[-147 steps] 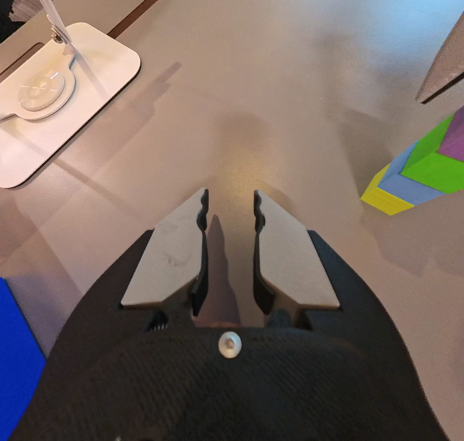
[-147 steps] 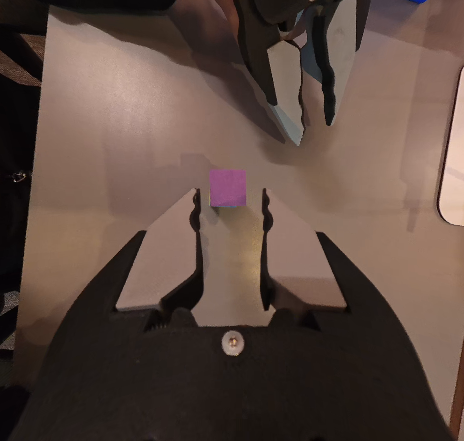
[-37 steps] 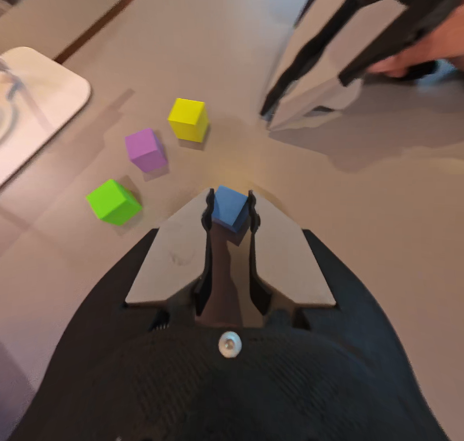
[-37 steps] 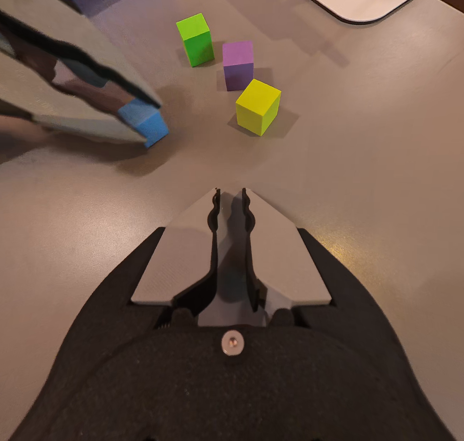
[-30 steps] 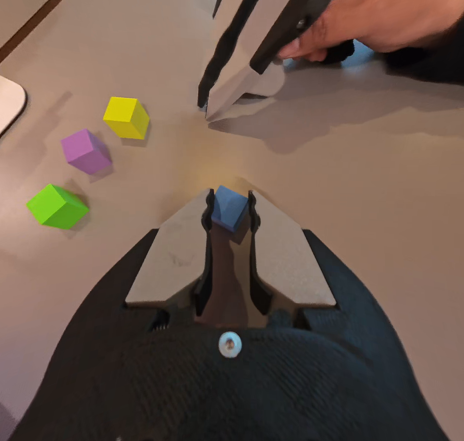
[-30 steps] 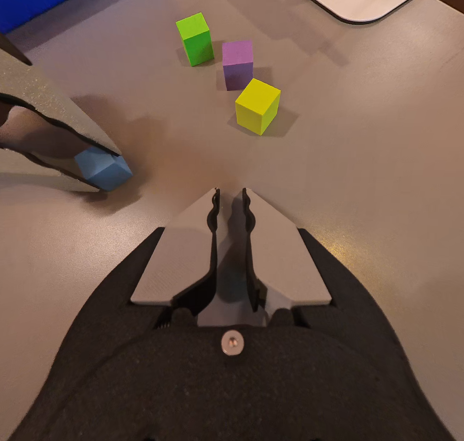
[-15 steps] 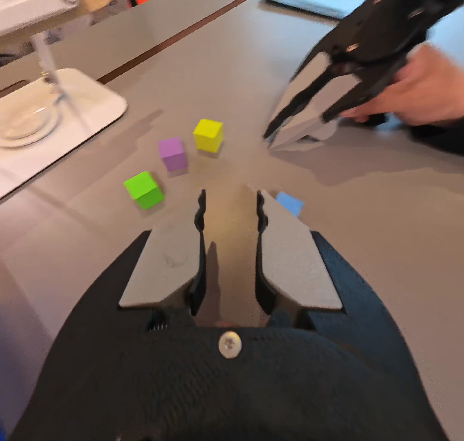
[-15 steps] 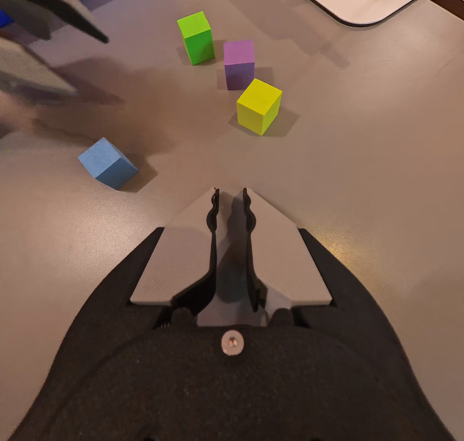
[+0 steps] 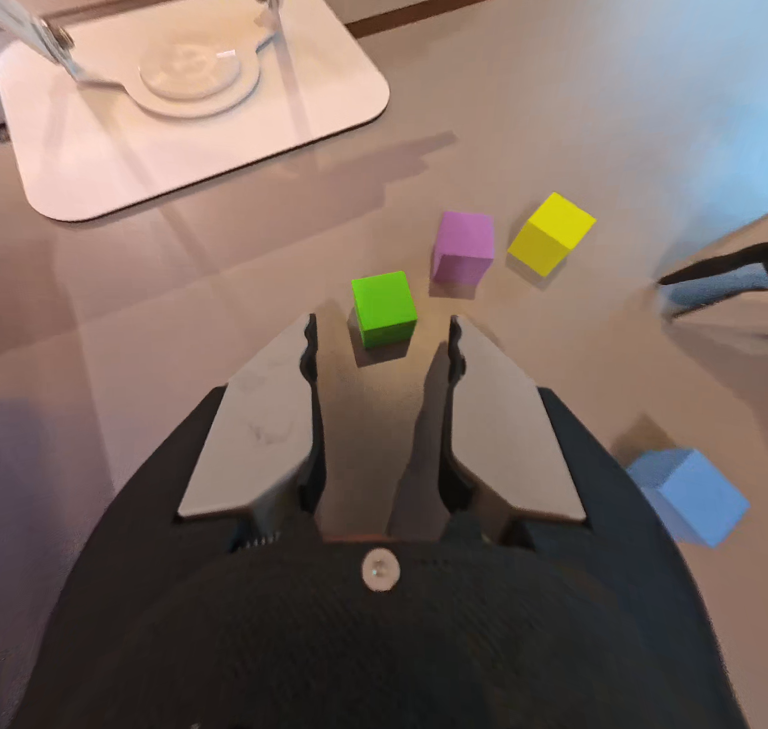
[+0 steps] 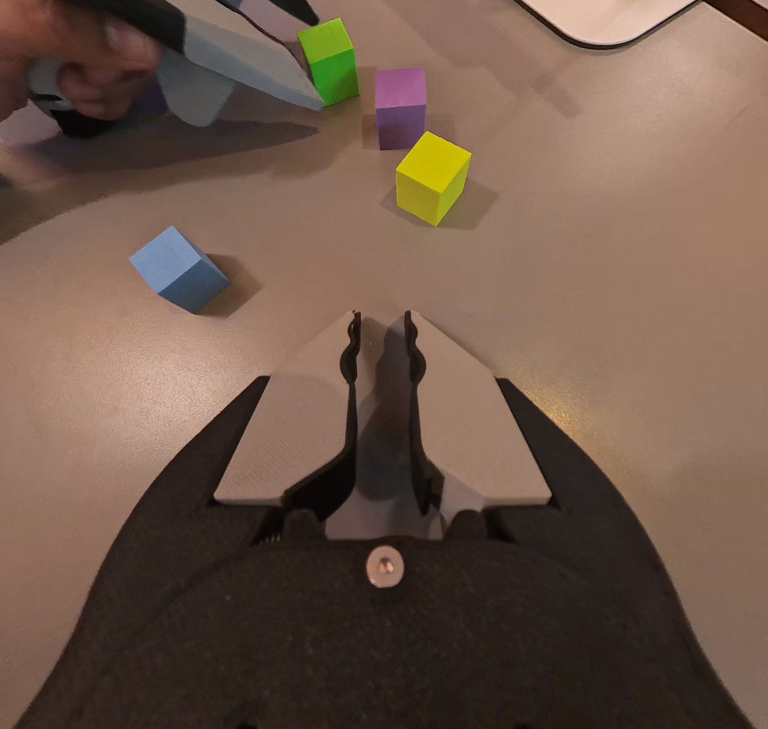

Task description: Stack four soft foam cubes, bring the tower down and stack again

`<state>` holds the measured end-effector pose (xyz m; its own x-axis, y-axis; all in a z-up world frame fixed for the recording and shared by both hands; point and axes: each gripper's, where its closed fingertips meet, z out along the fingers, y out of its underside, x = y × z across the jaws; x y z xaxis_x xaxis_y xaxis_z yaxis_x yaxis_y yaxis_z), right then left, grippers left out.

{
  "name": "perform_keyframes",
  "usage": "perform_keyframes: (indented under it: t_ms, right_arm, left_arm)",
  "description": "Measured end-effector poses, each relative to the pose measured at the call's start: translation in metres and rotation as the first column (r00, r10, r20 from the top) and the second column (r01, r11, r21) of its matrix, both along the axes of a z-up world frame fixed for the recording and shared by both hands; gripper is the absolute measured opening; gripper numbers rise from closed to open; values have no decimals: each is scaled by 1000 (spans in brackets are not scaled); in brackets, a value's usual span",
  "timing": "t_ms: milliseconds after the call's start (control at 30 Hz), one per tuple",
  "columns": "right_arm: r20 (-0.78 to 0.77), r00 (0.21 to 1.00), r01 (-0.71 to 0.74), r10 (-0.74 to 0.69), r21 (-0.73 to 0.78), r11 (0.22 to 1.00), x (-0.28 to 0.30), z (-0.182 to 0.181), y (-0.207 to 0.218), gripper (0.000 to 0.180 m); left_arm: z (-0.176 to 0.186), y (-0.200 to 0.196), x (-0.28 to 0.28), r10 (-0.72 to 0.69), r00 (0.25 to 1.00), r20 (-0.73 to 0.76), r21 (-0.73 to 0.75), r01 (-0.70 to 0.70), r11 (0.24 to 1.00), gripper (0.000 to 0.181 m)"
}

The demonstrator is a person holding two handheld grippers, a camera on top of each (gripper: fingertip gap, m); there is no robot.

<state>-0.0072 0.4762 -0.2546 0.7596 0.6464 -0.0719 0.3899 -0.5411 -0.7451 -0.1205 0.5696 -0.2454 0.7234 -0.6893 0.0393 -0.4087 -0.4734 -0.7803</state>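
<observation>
Left gripper (image 9: 381, 327) lines up on the green cube (image 9: 383, 308)

Its jaws gape empty, the cube just ahead between the tips, probably not yet touched. Right gripper (image 10: 381, 318), nearly closed and empty, idles near the blue cube (image 10: 179, 268). All 4 lie apart; motion blurs the left view.
</observation>
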Motion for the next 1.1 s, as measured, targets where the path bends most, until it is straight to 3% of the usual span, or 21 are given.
perform_keyframes:
  t_ms: [100,167,333,433,567,767,900,1100]
  right_arm:
    - [1,1000,-1,1,1,1000,0,0,0,19]
    - [3,1000,0,0,2,1000,0,0,0,18]
    - [-32,999,4,-4,14,1000,-3,6,0,23]
    - [-124,992,-29,31,17,999,-13,19,-5,26]
    - [-348,923,-152,165,65,986,-31,61,-22,29]
    - [-636,712,-316,298,89,945,-50,106,-50,32]
    - [-627,716,-337,308,76,938,-59,100,-53,32]
    - [-601,737,-319,311,97,943,-63,100,-52,30]
  left_arm:
    - [-9,6,7,-12,999,-43,-40,10,999,57]
    - [-9,5,13,-47,998,-43,-36,46,998,30]
    - [20,-18,29,-223,974,45,139,215,967,29]
    - [49,-52,41,-425,903,70,344,378,859,29]
    - [74,-85,47,-539,832,-131,585,504,636,28]
    - [81,-126,63,-479,744,-466,695,643,323,29]
    - [91,-138,69,-436,739,-514,722,647,244,28]
    - [88,-137,69,-402,730,-553,716,663,220,29]
